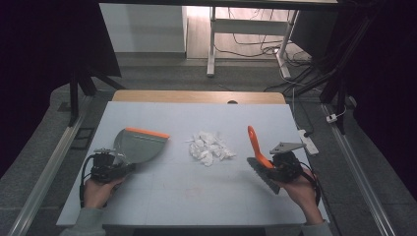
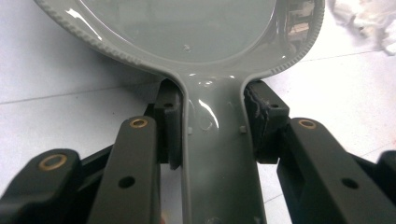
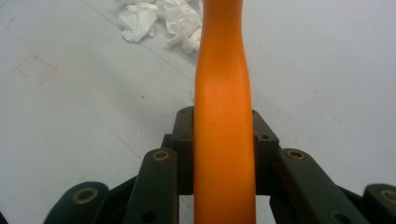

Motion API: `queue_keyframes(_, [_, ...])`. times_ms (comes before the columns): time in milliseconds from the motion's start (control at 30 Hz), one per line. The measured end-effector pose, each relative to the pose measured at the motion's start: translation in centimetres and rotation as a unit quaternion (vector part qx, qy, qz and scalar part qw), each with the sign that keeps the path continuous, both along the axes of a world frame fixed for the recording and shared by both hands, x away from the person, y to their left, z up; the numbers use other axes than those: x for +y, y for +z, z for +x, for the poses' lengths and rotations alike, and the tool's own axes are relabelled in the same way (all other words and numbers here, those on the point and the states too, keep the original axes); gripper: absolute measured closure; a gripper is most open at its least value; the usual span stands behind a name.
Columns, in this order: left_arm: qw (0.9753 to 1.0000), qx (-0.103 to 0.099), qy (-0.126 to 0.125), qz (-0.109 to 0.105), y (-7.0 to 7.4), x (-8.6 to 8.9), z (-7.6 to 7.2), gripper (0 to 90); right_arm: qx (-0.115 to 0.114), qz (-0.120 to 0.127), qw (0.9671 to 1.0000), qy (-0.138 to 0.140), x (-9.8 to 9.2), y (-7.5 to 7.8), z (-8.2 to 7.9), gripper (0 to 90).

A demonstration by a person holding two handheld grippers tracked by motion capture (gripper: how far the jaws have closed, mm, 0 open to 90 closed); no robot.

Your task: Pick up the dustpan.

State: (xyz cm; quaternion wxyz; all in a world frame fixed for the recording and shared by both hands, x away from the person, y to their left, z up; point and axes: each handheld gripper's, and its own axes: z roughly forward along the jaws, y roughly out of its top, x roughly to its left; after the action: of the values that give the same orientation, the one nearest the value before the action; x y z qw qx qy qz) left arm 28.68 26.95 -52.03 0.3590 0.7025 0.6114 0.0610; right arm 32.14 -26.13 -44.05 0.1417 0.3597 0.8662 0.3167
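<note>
1. Gripping the dustpan (image 1: 139,145) by its grey handle, my left gripper (image 1: 116,165) has both jaws pressed against the handle's sides; the left gripper view shows the handle (image 2: 218,154) clamped between the pads.
2. I see the pan body directly ahead of the left gripper, its orange lip (image 1: 147,132) at the far end, away from the jaws.
3. I hold the brush (image 1: 259,157) with my right gripper (image 1: 276,167); its jaws are closed on the orange handle (image 3: 224,135), one pad on each side.
4. From the right gripper, the handle runs forward and up past the jaw tips; the grey bristle head (image 1: 263,174) sits at the gripper's near side, low against the table (image 1: 162,196).
5. I find the paper scraps (image 1: 210,146) lying between the two grippers, ahead of both: up and to the right of the pan in the left gripper view, and ahead-left of the handle in the right gripper view.
6. The scraps are apart from both dustpan and brush.
</note>
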Motion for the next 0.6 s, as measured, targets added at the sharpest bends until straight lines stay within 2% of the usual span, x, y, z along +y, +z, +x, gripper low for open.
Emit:
queue_keyframes(33, [0.9999,-0.008,-0.005,-0.005,0.1,0.1,-0.1,61.5,-0.001,0.0,1.0,-0.001,0.0,0.0,0.0,70.4])
queue_keyframes(200, [0.9995,-0.023,-0.019,-0.008,0.4,0.0,-0.3,61.5,-0.005,0.001,1.0,0.0,0.0,0.1,0.0,70.4])
queue_keyframes(233, [0.9991,-0.031,-0.029,-0.008,0.6,0.0,-0.4,61.5,-0.006,0.001,1.0,0.0,0.0,0.1,0.0,70.4])
queue_keyframes(600, [0.9962,-0.057,-0.065,-0.006,1.3,-0.1,-0.8,61.5,-0.007,0.001,1.0,-0.004,0.0,0.2,0.0,70.4])
